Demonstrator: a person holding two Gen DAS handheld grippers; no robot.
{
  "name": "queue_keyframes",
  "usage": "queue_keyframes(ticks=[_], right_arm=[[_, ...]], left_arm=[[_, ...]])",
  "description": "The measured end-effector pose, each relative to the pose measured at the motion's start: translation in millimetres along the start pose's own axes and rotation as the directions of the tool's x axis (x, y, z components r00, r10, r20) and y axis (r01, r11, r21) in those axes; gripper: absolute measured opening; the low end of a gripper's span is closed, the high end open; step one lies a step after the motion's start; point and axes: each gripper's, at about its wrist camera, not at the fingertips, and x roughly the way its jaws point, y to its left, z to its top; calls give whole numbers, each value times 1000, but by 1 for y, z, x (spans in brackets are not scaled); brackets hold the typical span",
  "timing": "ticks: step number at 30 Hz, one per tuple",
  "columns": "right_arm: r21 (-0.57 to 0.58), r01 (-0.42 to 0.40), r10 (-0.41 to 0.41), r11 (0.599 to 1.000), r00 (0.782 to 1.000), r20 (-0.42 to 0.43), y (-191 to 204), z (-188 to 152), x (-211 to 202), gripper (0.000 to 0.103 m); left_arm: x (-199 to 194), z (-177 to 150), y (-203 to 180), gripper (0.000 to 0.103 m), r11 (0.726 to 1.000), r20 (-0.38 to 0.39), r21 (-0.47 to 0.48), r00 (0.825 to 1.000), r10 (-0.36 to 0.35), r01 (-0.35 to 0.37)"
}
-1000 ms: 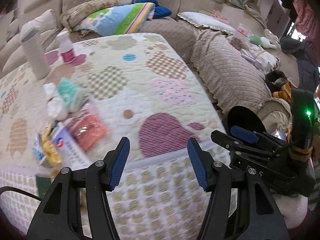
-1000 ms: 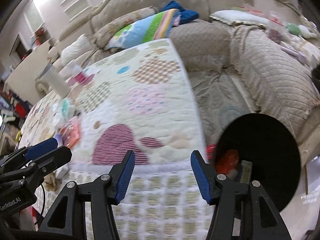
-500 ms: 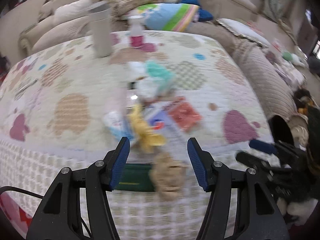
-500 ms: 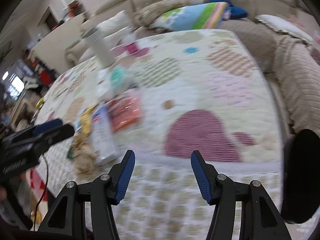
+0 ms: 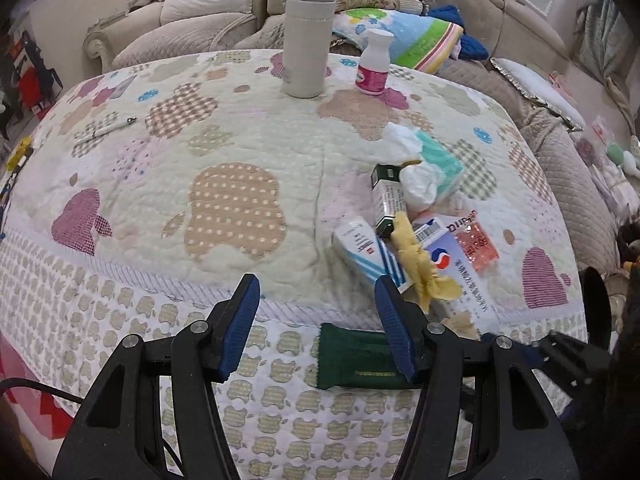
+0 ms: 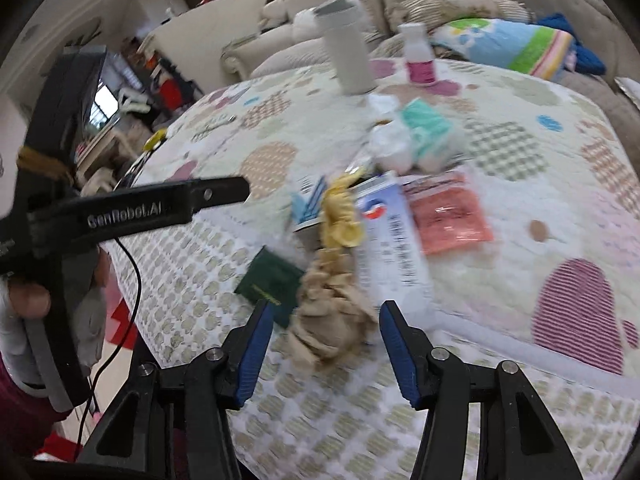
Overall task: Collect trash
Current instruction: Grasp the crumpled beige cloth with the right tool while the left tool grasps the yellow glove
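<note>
Now that both grippers have swung from the bin to the trash pile point(image 6: 360, 216), the right gripper point(image 6: 324, 340), its jaws just narrowing but apart, brackets the wad point(image 6: 332, 320) at the pile's near end; the left gripper point(image 5: 316, 326) hangs apart, empty.

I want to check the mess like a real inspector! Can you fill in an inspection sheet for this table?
Surface: quilted cover with heart patches, draped over the table edge.
Job's things: crumpled tan paper, yellow wrapper, white boxes, dark green pack, orange packet, tissues, heaped near the front edge.
Clutter: white tumbler, small pink-labelled bottle, pen.
Grippers: left claw open, empty. Right claw open, jaws just closing around the tan paper, pads not pressing.
Cables: black cable under the left claw.
Surroundings: beige sofa, striped pillow.
</note>
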Motion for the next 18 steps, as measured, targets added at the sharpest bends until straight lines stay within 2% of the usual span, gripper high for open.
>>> queue_keyframes(ticks=[1,3,5,9,13,18], right_arm=[[-18,12,-12,1000,1000,-11,3,-1,8,47],[-33,30,-31,999,999,-29,5,-3,17,33],[-39,38,-40,998,999,-30,4,-7,18,28],[-13,53,-53,999,998,15,-10,-5,-4,27],[46,83,-86,995,995,58,-34,-2,-30,27],[124,103,-114,987,990,85,-63,-8,-50,27]], left_arm=[[1,0,0,59,1000,-4,-2,1000,-3,3],[5,0,0,59,1000,-13,-4,1000,-12,12],[10,1,0,59,1000,-24,-5,1000,-16,16],[28,6,-3,58,997,-59,-38,996,-63,60],[39,10,-11,58,996,-69,-45,995,-76,73],[35,13,-30,58,996,-30,-6,996,-85,85]])
